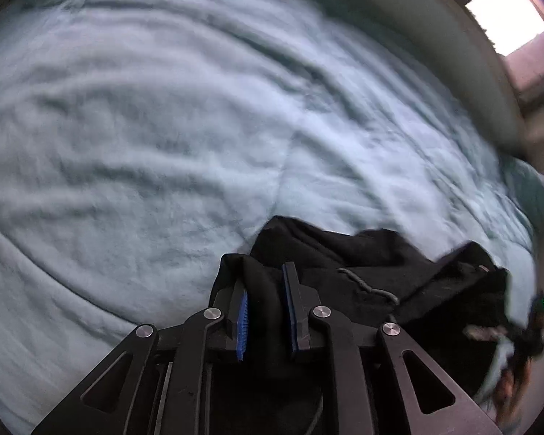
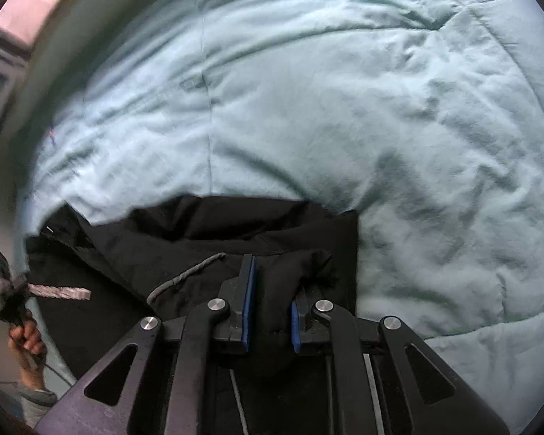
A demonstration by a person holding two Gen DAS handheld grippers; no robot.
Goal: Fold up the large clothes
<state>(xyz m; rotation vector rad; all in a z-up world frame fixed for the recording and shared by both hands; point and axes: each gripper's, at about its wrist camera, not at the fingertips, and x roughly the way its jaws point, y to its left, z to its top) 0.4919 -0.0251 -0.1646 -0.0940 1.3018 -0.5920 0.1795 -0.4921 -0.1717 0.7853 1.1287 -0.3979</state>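
Left wrist view: black garment is being held low over a pale blue quilt, which is filling most of the frame and is blurred. Left gripper is being kept narrow, with a fold of black cloth bunched between the blue pads; the cloth is filling the gap, but whether the pads are still pressing on it cannot be told. A grey drawcord is being seen lying across the garment just right of the fingers. Far right, the other gripper is being seen blurred at the garment's far edge. A bright window is being seen at upper right past the bed edge.

Right wrist view: right gripper is being kept nearly closed, clamped on a bunched fold of the same garment, the cloth being pinched between the blue pads. The garment is being spread leftward from the fingers, its upper edge lying on the quilt. The drawcord is running left of the fingers. At far left a hand is being seen gripping the left tool's handle, with a striped grey strip showing beside it.

No containers are being seen in either view; the garment is only being carried by the two grippers, over the quilt.
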